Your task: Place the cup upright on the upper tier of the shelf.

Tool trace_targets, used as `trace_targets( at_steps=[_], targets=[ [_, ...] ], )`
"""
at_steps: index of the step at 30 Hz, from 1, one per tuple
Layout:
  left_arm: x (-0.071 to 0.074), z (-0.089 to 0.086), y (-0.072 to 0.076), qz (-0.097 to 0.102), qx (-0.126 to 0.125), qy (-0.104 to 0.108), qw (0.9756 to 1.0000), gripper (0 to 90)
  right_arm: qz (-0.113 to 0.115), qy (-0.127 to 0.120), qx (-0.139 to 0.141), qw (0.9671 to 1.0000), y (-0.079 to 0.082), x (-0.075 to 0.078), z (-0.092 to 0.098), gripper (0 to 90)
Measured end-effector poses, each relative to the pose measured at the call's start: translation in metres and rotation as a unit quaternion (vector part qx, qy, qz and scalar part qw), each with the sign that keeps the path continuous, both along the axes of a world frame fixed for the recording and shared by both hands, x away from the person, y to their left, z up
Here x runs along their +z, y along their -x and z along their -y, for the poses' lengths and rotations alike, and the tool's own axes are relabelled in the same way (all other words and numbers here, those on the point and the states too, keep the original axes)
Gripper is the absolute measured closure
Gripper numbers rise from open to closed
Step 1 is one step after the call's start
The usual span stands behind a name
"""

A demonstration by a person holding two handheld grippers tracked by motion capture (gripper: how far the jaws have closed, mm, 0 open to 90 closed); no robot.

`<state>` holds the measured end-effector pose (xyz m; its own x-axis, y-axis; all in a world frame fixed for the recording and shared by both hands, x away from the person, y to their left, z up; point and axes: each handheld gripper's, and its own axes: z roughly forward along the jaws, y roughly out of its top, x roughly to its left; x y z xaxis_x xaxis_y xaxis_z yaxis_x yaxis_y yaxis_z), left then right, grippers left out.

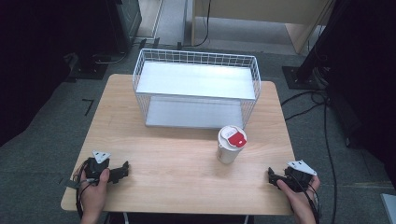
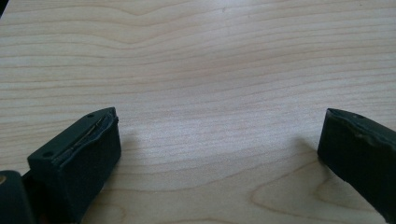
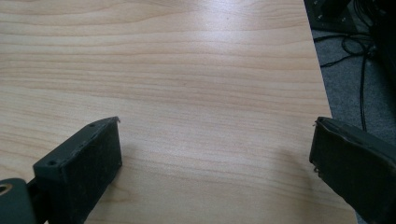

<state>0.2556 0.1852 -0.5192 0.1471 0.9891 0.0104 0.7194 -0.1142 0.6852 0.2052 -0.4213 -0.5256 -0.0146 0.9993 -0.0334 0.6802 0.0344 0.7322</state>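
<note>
With both the left claw [image 1: 122, 171] and right claw [image 1: 272, 176] rested spread and empty on the worktop [image 1: 177, 158], the cup [image 1: 230, 144] before the wire basket [image 1: 196, 86] is judged unreached, so an approach is needed.

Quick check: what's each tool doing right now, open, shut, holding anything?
Left tool: open, holding nothing, over bare table.
Right tool: open, holding nothing.

A cup [image 1: 230, 144] stands on the table [image 1: 177, 158] just before the wire basket [image 1: 196, 86], right of centre.
</note>
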Motion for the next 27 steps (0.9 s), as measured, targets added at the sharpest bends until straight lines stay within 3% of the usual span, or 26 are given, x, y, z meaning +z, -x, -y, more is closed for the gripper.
trace_targets(
  at_steps=[9,20,27],
  targets=[
    [0.000,0.000,0.000,0.000,0.000,0.000,1.0000,0.0,0.017,0.000,0.020,0.9997,0.000,0.007,-0.016,2.4],
    [0.000,0.000,0.000,0.000,0.000,0.000,1.0000,0.0,0.038,-0.006,0.058,0.9975,-0.004,0.018,-0.050,3.4],
    [0.000,0.000,0.000,0.000,0.000,0.000,1.0000,0.0,0.052,-0.024,0.079,0.9952,-0.006,0.024,-0.066,3.7]
  ],
)
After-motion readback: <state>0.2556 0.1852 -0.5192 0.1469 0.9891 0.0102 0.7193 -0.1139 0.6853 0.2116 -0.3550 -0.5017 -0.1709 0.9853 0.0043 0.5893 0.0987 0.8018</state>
